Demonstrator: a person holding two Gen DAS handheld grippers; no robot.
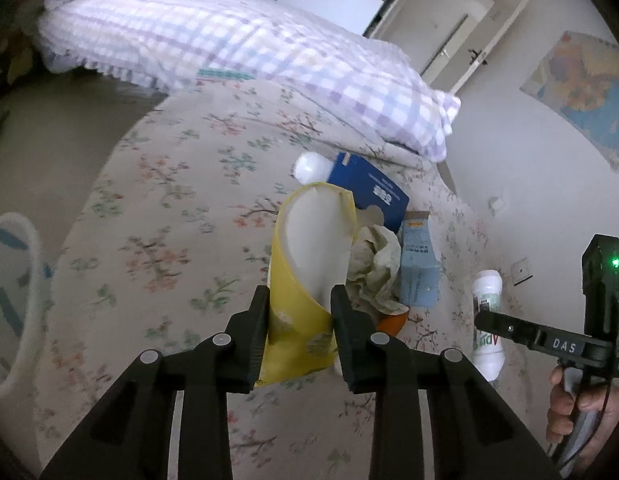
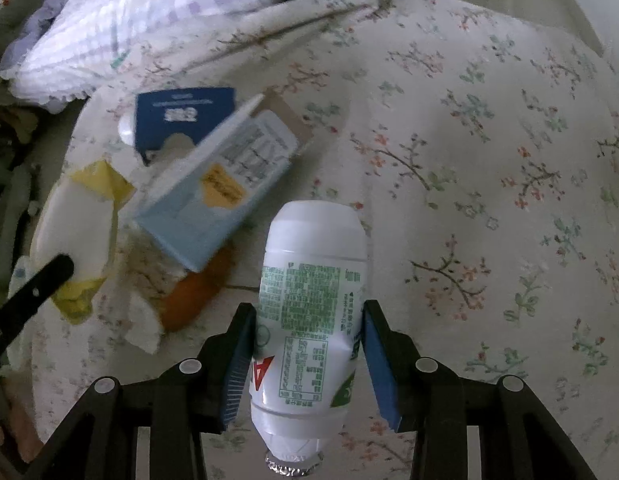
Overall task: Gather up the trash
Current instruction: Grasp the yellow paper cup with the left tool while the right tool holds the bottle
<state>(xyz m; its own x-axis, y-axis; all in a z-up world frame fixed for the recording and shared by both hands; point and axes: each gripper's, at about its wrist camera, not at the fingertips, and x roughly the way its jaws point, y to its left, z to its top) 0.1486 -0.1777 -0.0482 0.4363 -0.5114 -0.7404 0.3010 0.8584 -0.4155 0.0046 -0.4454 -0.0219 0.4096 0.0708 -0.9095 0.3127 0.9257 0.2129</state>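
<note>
Both clamped: left hand-held gripper (image 1: 299,322) on yellow wrapper (image 1: 297,280), right hand-held gripper (image 2: 307,344) on white bottle (image 2: 309,300).

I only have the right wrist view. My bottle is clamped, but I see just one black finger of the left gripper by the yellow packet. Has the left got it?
Observer: Yes. In the left wrist view, the left gripper has both pads pressed on the yellow packet.
Operator: Anywhere to drop things?
Observer: A white-rimmed container with teal marks sits at that view's left edge, off the bed. I cannot tell if it is a bin.
</note>
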